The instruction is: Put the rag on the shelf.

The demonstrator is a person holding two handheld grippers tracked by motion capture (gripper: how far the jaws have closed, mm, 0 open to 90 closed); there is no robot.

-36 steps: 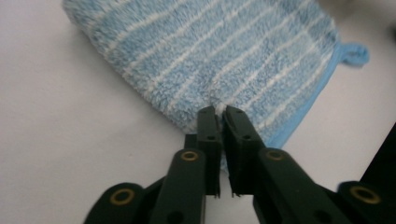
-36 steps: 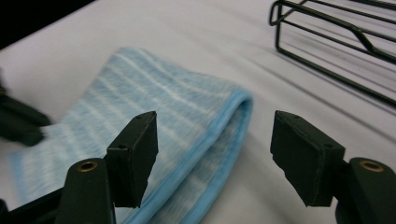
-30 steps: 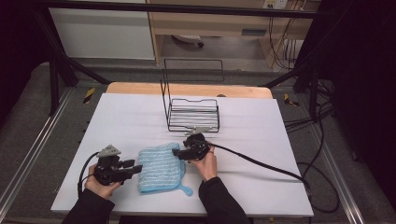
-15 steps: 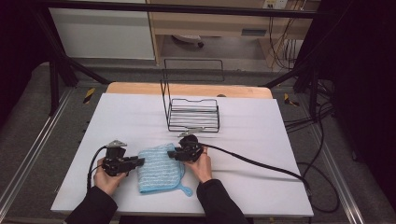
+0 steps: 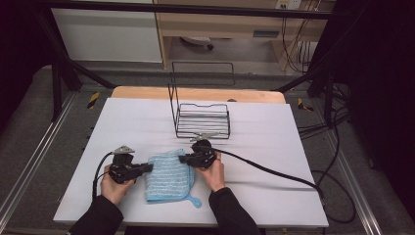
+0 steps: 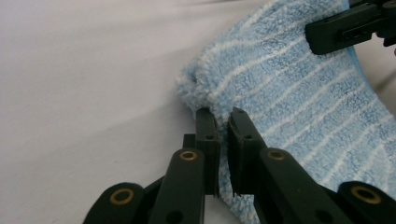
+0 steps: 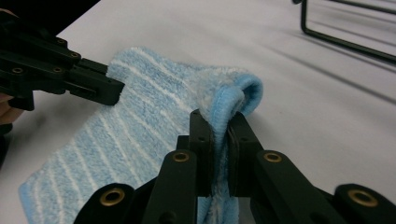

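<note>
My left gripper (image 5: pixel 145 168) jaws just closing, now pinch blue striped towel (image 5: pixel 169 177) at left far corner. My right gripper (image 5: pixel 184 158) same, pinches right far corner. Towel flat on white table (image 5: pixel 274 147), just before wire rack (image 5: pixel 203 120). I judge: ready to lift and fold.

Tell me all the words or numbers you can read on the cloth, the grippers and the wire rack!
None can be read.
Blue striped cloth: white stripes, no label showing.
Left gripper and right gripper: black, no writing visible.
Wire rack: bare wire.
Small plate on the shelf behind the table: too small and blurred to read.
</note>
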